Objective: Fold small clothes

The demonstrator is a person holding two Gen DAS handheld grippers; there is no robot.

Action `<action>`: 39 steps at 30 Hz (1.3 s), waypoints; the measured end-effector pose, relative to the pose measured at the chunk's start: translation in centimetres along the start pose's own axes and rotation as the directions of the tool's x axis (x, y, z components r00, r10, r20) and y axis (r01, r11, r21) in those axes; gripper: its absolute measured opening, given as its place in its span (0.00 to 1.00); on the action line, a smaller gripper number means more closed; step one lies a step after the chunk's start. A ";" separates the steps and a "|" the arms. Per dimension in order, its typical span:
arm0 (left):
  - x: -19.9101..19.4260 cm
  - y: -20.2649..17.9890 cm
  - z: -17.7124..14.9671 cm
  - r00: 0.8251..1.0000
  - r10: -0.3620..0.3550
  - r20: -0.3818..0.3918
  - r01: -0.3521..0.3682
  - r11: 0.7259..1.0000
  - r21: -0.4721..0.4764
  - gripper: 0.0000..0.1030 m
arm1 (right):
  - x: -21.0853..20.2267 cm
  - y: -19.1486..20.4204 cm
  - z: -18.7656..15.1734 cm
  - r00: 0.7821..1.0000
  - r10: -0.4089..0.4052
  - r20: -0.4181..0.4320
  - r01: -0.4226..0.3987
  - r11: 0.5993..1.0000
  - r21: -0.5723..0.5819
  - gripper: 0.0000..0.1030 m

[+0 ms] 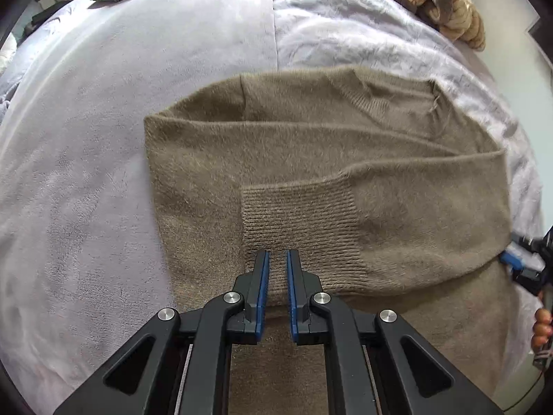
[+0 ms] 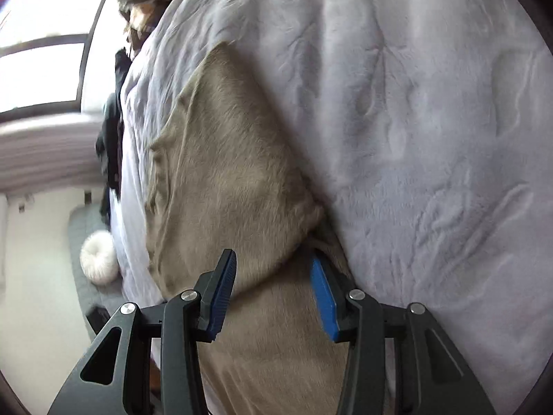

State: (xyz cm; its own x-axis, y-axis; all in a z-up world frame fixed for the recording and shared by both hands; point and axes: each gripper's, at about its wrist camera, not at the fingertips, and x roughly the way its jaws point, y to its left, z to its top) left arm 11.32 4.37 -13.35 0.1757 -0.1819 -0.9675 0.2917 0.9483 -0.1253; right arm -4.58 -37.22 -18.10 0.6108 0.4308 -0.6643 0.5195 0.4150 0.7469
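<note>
Fuzzy olive-brown knit sweater [image 1: 311, 159] lies flat on a pale lavender plush blanket [image 1: 103, 138] covering the bed, partly folded: one sleeve is laid across the body, with its ribbed cuff [image 1: 297, 221] pointing toward the left side of the left wrist view.

Left gripper [image 1: 276, 254], black with blue pads, points steeply down at the sweater, its tips right at the lower edge of the ribbed cuff. Its jaws are clenched to their narrowest, with a thin slit showing between the pads. Cannot tell if any knit is pinched between them; nothing is visibly lifted or bunched at the tips.

Right gripper [image 2: 273, 259] sits at the sweater's side edge, where the sweater [image 2: 235, 173] meets the blanket [image 2: 432, 138]. Jaws stand apart, a fold of the sweater lying between them; the blue pads [image 2: 325, 294] do not visibly press on the fabric, so this one is released. In the left wrist view the same right gripper [image 1: 518, 263] shows at the far right edge of the sweater, with fingers of the person's hand [image 1: 541, 325] below it.

Background: a tan cable-knit garment [image 1: 439, 3] is bunched at the far corner of the bed. A white round fluffy cushion [image 2: 98, 259] sits on a grey mat on the floor, and a bright window [image 2: 41, 52] is beyond.
</note>
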 end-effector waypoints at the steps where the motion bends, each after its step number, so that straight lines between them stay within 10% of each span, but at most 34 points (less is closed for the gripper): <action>1: 0.1 -0.2 0.0 1.000 0.008 0.003 -0.008 1.000 0.001 0.11 | 0.2 -0.2 0.2 0.999 0.009 0.034 -0.010 1.000 0.015 0.18; 2: 0.0 -0.2 0.0 1.000 0.004 0.004 -0.004 1.000 -0.003 0.11 | 0.1 0.0 0.4 0.998 -0.014 0.064 0.014 1.000 0.008 0.06; 13: 0.3 -0.8 -0.8 1.000 0.010 -0.006 -0.010 1.000 0.030 0.11 | -0.5 0.4 1.3 0.986 -0.161 0.044 0.166 0.974 -0.151 0.05; 19: -1.8 0.3 -0.1 1.000 -0.006 0.018 0.007 1.000 -0.018 0.11 | -3.9 3.2 0.8 0.963 -0.227 0.146 0.258 0.930 -0.262 0.18; 21: -2.1 0.6 0.4 0.999 -0.027 0.034 0.028 0.999 -0.029 0.11 | -4.6 4.4 1.9 0.954 -0.234 0.190 0.284 0.906 -0.313 0.40; 28: -0.1 -0.3 1.8 0.999 -0.024 0.029 0.025 0.998 -0.056 0.11 | 0.2 5.0 8.2 0.971 -0.210 0.112 0.234 0.929 -0.287 0.42; 31: 0.1 -1.0 1.4 1.000 -0.008 0.029 0.010 0.999 -0.038 0.11 | 1.4 4.2 9.4 0.989 -0.126 0.075 0.140 0.966 -0.219 0.08; 39: 2.0 -1.3 1.5 0.999 0.018 0.026 -0.017 1.000 -0.010 0.11 | 0.8 4.8 8.7 0.970 -0.209 0.127 0.241 0.902 -0.358 0.07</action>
State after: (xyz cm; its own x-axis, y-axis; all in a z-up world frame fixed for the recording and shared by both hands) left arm 12.73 2.38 -14.76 0.2056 -0.1719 -0.9634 0.2789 0.9539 -0.1107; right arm 3.65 -41.87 -14.77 0.5595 0.2296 -0.7964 0.4022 0.7649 0.5031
